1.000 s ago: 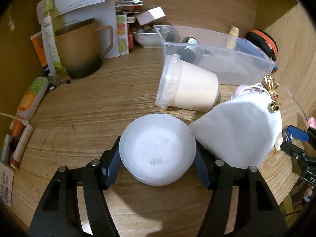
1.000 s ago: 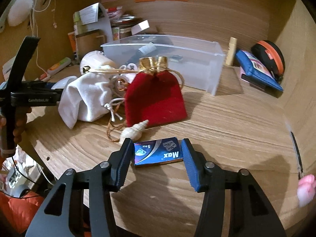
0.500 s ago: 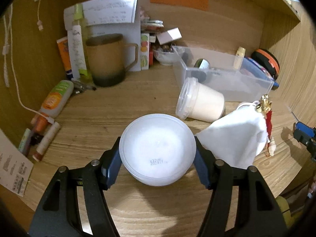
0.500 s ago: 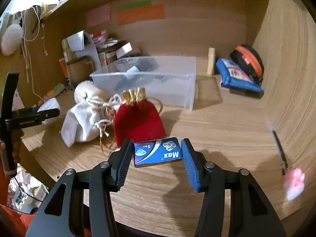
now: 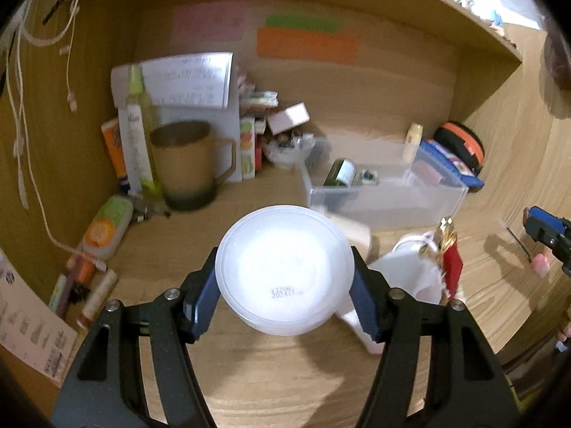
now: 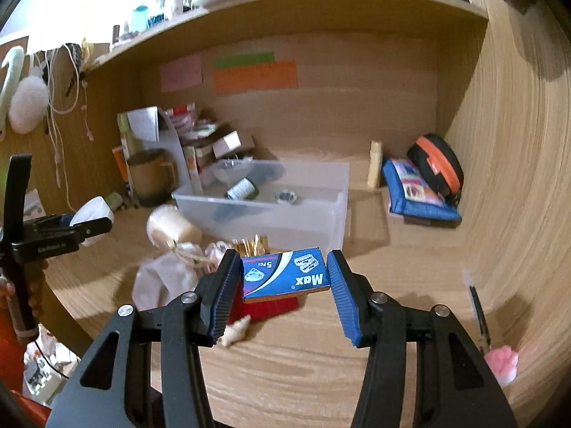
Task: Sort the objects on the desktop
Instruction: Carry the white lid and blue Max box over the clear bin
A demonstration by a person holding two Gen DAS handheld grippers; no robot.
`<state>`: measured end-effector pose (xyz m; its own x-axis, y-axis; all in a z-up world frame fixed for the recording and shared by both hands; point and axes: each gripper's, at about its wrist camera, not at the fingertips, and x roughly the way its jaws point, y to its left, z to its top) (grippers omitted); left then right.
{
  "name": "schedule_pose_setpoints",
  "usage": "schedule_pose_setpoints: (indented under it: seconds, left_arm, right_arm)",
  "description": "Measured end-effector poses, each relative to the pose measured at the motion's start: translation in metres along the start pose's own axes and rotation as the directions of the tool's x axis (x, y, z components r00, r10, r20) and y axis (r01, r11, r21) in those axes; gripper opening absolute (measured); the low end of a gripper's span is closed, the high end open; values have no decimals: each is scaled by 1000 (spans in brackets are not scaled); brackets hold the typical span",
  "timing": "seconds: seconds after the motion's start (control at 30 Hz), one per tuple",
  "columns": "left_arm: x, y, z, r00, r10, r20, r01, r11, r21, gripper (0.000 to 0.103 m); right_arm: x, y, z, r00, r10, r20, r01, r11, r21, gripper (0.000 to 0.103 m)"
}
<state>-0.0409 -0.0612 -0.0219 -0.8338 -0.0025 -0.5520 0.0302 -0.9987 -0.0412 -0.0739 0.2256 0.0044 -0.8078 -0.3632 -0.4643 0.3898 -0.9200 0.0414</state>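
While both loads hang airborne, left gripper (image 5: 284,278) clamps white lid (image 5: 284,271); right gripper (image 6: 283,281) clamps blade box (image 6: 285,274); bin (image 6: 264,207) at 12 o'clock holds few items, pouches unsorted.

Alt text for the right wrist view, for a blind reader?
The right claw grips a small blue "Max" blade box, held above a wooden desk. Behind it sit a red pouch and a clear plastic bin.

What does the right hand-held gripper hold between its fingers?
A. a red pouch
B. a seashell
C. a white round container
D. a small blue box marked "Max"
D: the right hand-held gripper is closed on the small blue box printed "Max".
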Motion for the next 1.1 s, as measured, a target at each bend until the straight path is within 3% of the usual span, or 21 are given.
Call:
schedule_pose_setpoints:
  seconds: [0.6,1.1]
  left_arm:
    - [1,-27,59,995,-15,102,6,996,91,65]
    - [40,-43,99,992,-105,75,98,991,95,65]
  right_arm:
    - [24,0,61,996,16,89,-14,1000,-18,47]
    - [58,-10,90,995,34,99,-31,999,-37,47]
